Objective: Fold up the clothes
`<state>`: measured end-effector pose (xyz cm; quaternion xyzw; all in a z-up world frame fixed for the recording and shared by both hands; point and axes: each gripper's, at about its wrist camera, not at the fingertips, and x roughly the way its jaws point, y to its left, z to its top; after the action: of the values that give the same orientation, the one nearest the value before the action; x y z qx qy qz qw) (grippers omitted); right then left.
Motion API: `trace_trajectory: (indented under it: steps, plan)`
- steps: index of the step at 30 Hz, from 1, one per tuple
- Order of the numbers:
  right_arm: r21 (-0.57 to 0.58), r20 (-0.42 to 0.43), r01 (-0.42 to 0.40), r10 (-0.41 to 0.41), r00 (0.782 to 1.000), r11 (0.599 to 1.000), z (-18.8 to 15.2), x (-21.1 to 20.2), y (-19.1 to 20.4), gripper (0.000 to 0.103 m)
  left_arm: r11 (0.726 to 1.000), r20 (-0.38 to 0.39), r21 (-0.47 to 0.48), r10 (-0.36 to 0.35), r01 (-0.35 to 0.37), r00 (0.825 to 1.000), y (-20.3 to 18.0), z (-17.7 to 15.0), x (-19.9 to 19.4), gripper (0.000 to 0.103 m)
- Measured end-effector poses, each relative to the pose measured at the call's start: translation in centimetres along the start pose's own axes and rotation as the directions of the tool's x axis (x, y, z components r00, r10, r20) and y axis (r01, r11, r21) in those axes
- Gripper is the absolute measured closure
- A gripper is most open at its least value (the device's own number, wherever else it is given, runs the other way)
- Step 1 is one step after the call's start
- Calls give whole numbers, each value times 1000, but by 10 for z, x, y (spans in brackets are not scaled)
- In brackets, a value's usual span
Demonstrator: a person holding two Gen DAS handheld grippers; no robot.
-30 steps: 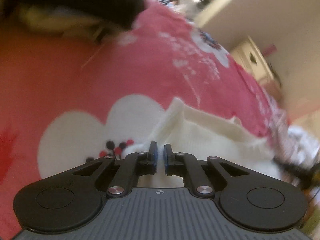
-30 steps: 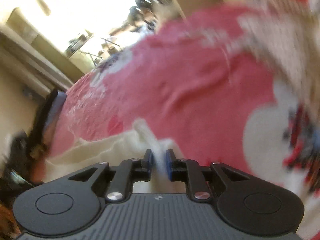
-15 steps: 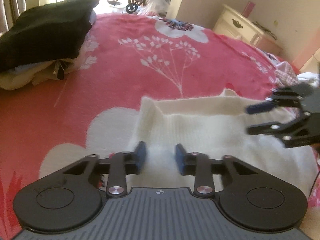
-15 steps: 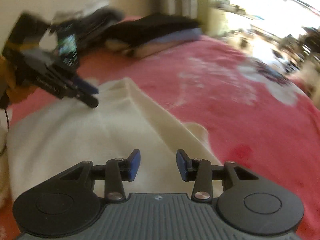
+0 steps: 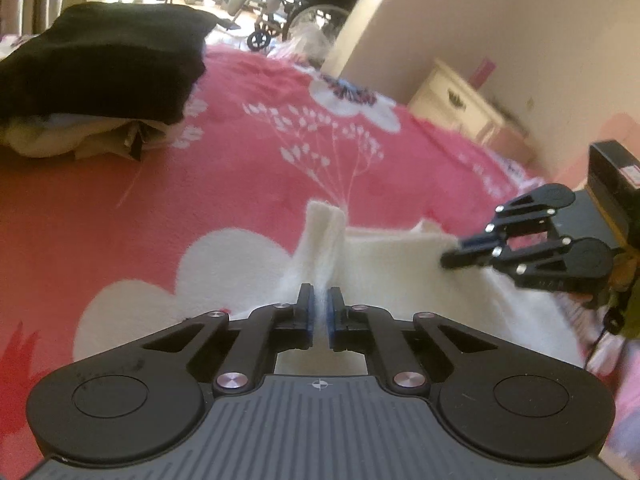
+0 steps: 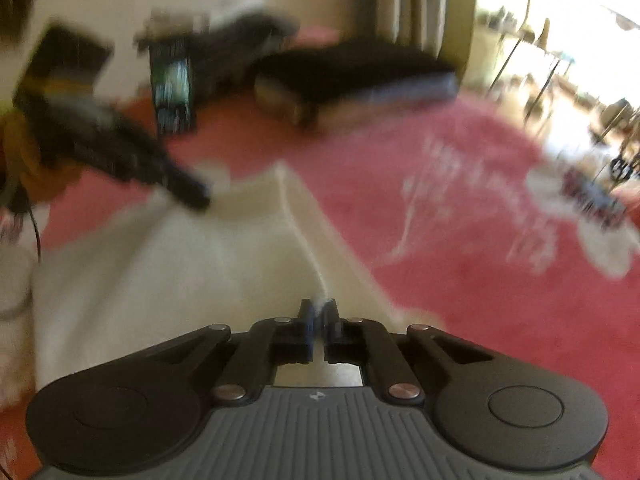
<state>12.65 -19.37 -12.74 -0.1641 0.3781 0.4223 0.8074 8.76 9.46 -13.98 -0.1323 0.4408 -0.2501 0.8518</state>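
A cream knit garment (image 5: 400,276) lies on a pink flowered blanket (image 5: 200,200). My left gripper (image 5: 319,312) is shut on a raised fold of the garment at its left edge. My right gripper (image 5: 452,254) shows at the right of the left wrist view, pinching the garment's far edge. In the right wrist view my right gripper (image 6: 319,318) is shut on a ridge of the same garment (image 6: 160,264), and the left gripper (image 6: 200,200) shows blurred at the garment's far left corner.
A stack of folded clothes with a black item on top (image 5: 100,64) sits at the back left of the blanket, also in the right wrist view (image 6: 352,76). A cream bedside cabinet (image 5: 460,108) and a wall stand to the right. A wheelchair (image 5: 296,12) stands beyond the bed.
Both grippers were open over the flat garment half a second ago. Now both have shut on its edges and pinched up folds of the fabric.
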Motion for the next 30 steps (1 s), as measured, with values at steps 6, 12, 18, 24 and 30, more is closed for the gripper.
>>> trace_trajectory:
  steps: [6, 12, 18, 24, 30]
  plan:
    - [-27, -50, 64, -65, 997, 998, -5, 35, 1, 99, 993, -60, -115, -33, 26, 998, 15, 1, 16, 65]
    - [-73, 40, 127, -124, 991, 989, 3, 17, 15, 99, 997, -74, -74, -39, 33, 996, 5, 8, 29, 46]
    - [-58, 82, 175, -170, 982, 983, 4, 2, 15, 99, 999, -65, 34, 18, -16, 998, -4, 7, 36, 53]
    - [-82, 115, 202, -192, 975, 976, 11, -11, 20, 99, 991, -69, 129, 50, -41, 996, -12, 3, 42, 97]
    - [-101, 75, 230, -223, 972, 968, -1, 26, 16, 99, 994, 34, 62, 93, -95, 995, 1, 8, 12, 99]
